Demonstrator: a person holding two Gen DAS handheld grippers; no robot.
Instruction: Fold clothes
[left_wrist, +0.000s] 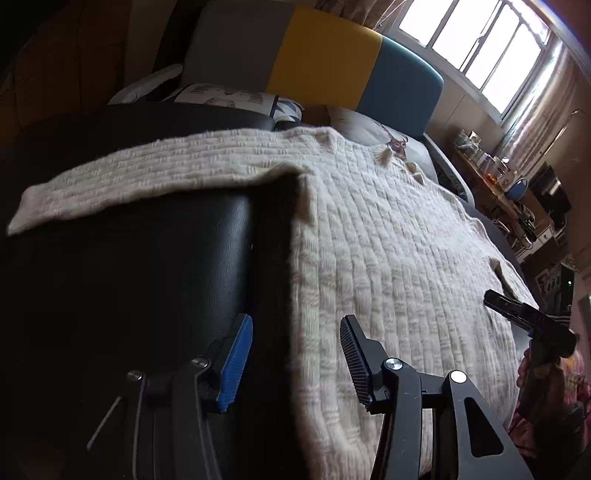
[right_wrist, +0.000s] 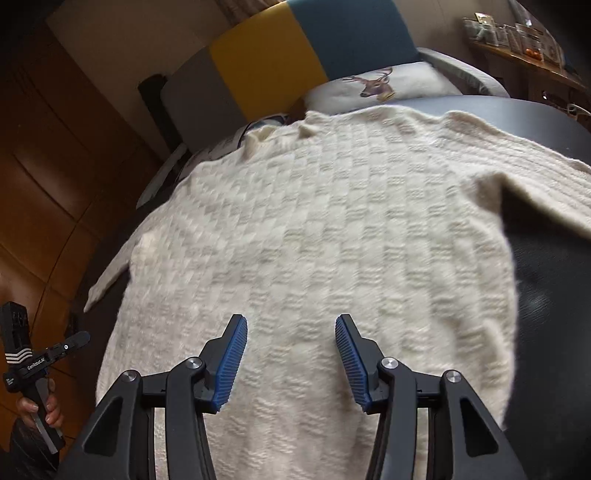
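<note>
Both claws (left_wrist: 295, 362) (right_wrist: 291, 360) open; sweater (right_wrist: 314, 240) hem cropped.

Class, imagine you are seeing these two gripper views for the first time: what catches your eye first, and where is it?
A cream knitted sweater fills the middle, spread flat on a black surface with one sleeve stretched out sideways. Behind it stands a grey, yellow and blue headboard, with a deer-print pillow at its foot. Both the left gripper and the right gripper hang open above the knit.
</note>
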